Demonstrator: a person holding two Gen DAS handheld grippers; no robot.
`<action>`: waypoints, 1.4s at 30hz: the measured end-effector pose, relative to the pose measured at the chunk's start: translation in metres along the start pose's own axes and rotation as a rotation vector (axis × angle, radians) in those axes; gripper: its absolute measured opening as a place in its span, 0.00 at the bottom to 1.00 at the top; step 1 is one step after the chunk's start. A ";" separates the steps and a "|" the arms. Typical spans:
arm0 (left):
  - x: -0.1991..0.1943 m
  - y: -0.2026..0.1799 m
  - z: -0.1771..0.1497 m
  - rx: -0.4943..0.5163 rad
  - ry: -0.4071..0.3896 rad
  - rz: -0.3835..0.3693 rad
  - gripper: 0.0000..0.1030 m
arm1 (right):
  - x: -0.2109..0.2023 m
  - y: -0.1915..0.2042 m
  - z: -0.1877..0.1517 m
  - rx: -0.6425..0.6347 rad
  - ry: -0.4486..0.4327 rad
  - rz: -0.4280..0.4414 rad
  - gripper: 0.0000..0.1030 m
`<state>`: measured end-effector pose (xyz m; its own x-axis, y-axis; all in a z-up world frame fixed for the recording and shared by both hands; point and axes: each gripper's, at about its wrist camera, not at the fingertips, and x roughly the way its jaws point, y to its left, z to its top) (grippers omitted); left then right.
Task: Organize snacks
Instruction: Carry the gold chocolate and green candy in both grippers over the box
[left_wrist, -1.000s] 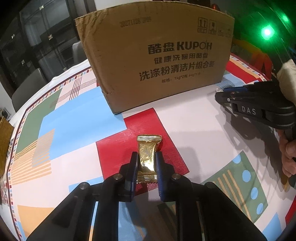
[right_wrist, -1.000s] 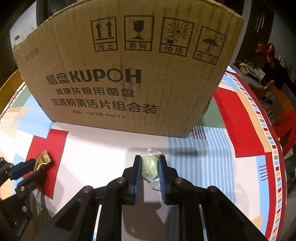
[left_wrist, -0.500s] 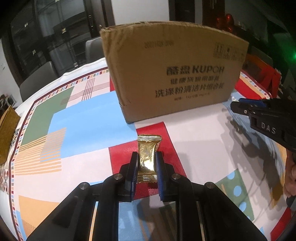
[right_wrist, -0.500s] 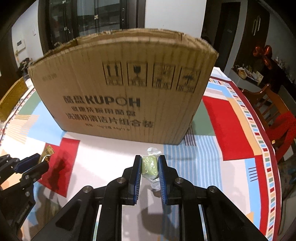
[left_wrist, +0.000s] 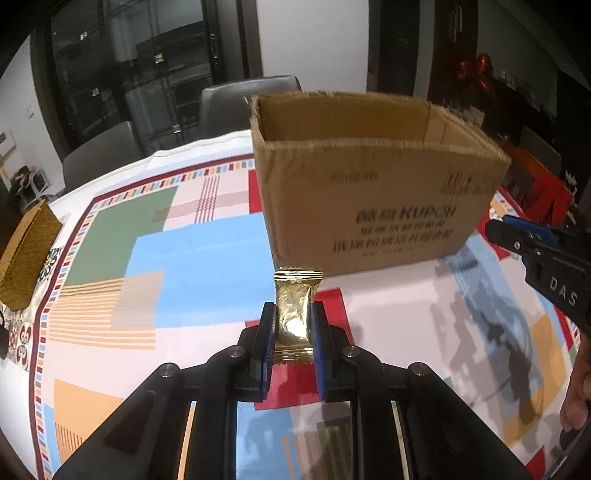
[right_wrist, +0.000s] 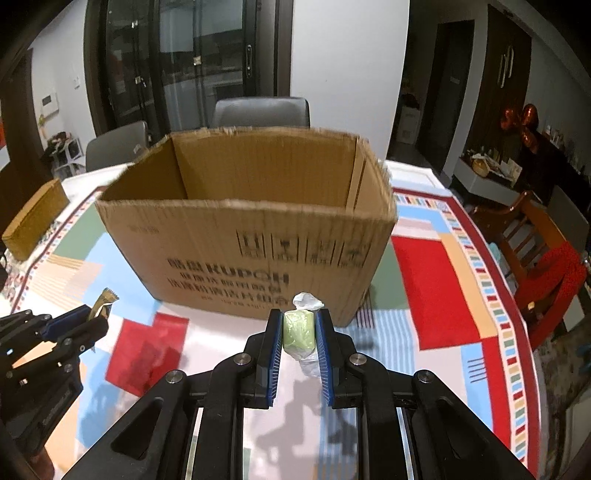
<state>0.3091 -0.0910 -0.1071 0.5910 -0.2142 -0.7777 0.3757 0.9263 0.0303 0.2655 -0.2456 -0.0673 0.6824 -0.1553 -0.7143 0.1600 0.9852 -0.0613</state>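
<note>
Room: dim dining room with dark glass doors (right_wrist: 192, 62) on the far wall and grey chairs (right_wrist: 260, 110) behind the table.
Table: round top under a tablecloth (left_wrist: 177, 254) of coloured blocks, red, blue, green and striped.
Cardboard box (right_wrist: 251, 229): open at the top, standing on the cloth just ahead of both claws; its printed wall faces them, and the part of the inside that shows looks bare.
Left gripper (left_wrist: 293, 323): pinching a gold snack packet (left_wrist: 295, 314) upright between its blue pads, raised above a red patch of cloth, short of the box's near left corner.
Right gripper (right_wrist: 298, 332): pressed onto a pale green candy (right_wrist: 298, 330) in a clear wrapper, whose twisted end sticks up past the fingertips, in front of the box's near wall.
Hand (left_wrist: 578, 387): part of it shows at the far right of the left claw's view, below the other claw.
Woven box (left_wrist: 26, 258): well off to the left, at the table's edge.
</note>
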 end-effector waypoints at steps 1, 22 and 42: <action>-0.003 0.000 0.003 -0.005 -0.006 0.002 0.18 | -0.001 -0.001 0.001 0.000 -0.006 0.001 0.19; -0.047 -0.001 0.075 -0.060 -0.152 0.037 0.18 | -0.047 -0.013 0.057 0.005 -0.151 -0.011 0.19; -0.026 -0.008 0.118 -0.084 -0.181 0.032 0.18 | -0.034 -0.020 0.087 0.030 -0.193 -0.031 0.19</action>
<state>0.3749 -0.1290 -0.0134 0.7229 -0.2294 -0.6517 0.2982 0.9545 -0.0052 0.3010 -0.2665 0.0191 0.8004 -0.1990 -0.5655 0.2017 0.9777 -0.0585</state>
